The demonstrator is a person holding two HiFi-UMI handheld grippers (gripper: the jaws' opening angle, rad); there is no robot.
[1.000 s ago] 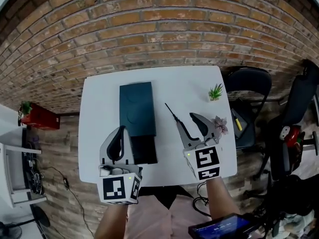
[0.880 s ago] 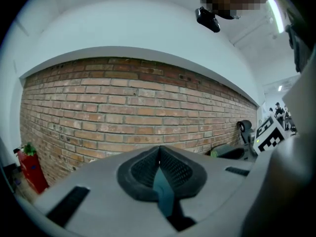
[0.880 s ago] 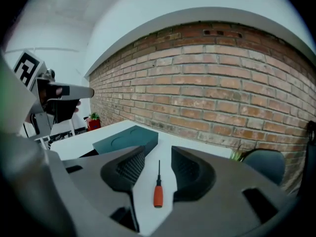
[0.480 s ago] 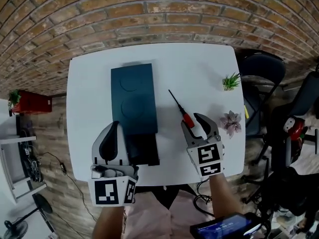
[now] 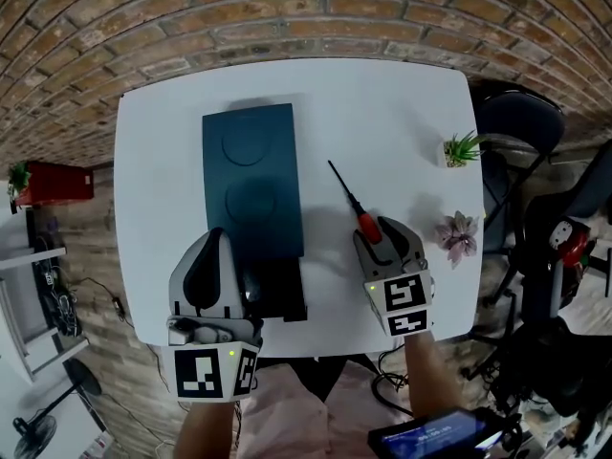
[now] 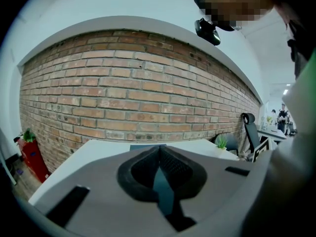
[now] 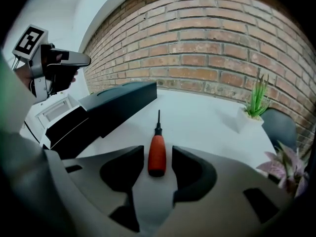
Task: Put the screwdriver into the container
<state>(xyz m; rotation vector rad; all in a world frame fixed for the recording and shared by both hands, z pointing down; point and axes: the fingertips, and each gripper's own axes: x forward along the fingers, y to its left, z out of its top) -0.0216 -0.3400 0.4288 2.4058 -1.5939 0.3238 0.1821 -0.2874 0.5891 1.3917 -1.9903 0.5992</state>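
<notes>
The right gripper had just been opening, its jaws wide around the untouched screwdriver. The left gripper was closed and empty at the container's 7 o'clock.

Right claw lower, jaws wider, now astride screwdriver handle.

The right gripper — jaws just opening — flanks the screwdriver beside the container.

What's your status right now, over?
Left gripper shut, empty. Right gripper open, jaws just opening, screwdriver handle between them, ungripped. Nothing between screwdriver and container.
</notes>
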